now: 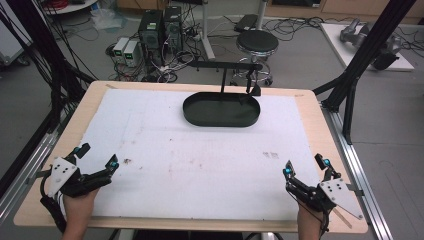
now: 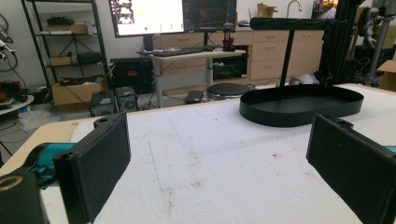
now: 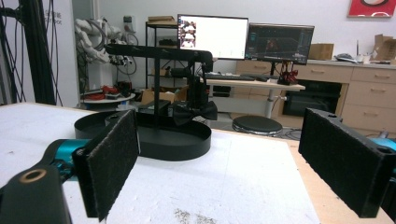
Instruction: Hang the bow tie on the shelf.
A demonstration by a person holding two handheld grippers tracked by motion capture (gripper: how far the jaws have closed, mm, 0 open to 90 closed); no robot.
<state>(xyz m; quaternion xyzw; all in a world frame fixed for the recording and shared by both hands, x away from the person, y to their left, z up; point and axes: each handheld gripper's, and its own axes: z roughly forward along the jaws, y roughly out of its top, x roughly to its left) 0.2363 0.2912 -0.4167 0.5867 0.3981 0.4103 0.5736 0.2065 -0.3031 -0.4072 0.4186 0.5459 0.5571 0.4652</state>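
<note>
Both grippers sit at the near edge of the table, each held in a hand: the left gripper [image 1: 97, 156] at the near left corner, the right gripper [image 1: 306, 166] at the near right, jaws spread wide on both and holding nothing, hovering over the stained white foam sheet [image 1: 200, 150]. Well beyond them, toward the far edge, stands a black oval tray [image 1: 221, 110] with a post and crossbar rising from it. From above, the tray's floor looks bare apart from a small dark item at its right end. The right gripper view shows that item is a black bow tie [image 3: 194, 112] by the post; the left gripper view [image 2: 215, 154] shows the tray's rim [image 2: 299, 109].
</note>
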